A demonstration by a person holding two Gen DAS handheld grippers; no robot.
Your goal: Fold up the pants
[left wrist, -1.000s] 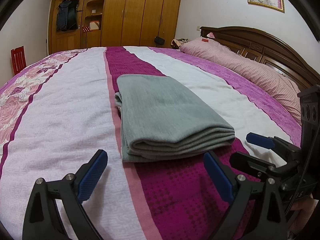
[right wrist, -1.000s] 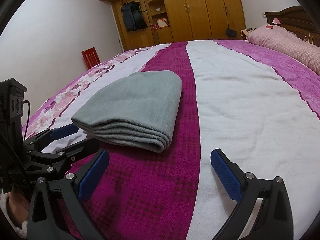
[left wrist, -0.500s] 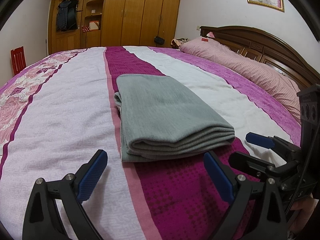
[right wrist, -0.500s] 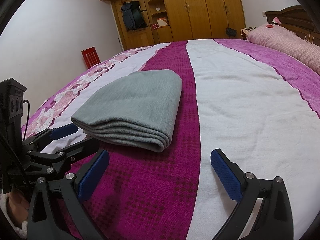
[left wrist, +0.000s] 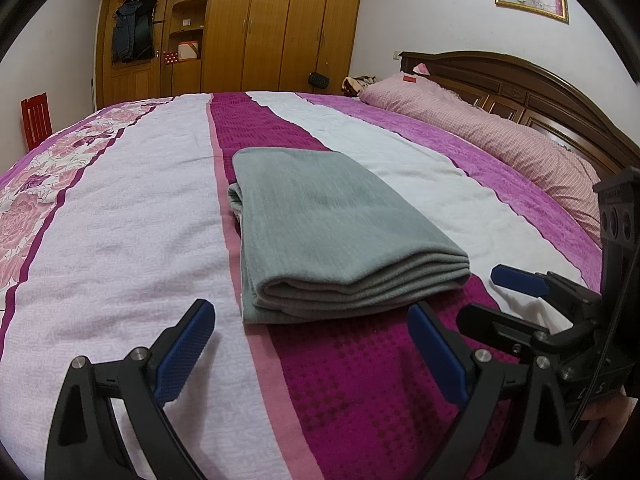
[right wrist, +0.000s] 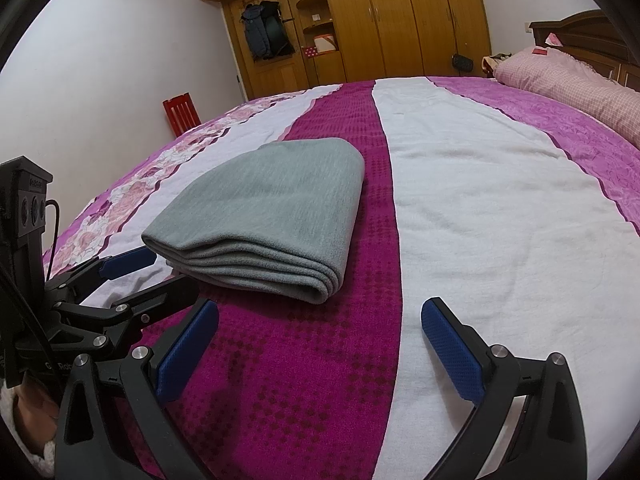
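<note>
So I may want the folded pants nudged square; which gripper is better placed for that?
Left, slightly. The left gripper points at the stacked near edge of the grey pants, jaws open. The right gripper is open too, but faces mostly bare bedspread, with the pants off to its left.

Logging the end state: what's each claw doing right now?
Left claw: open, holding nothing, just short of the folded pants.
Right claw: open, holding nothing.
</note>
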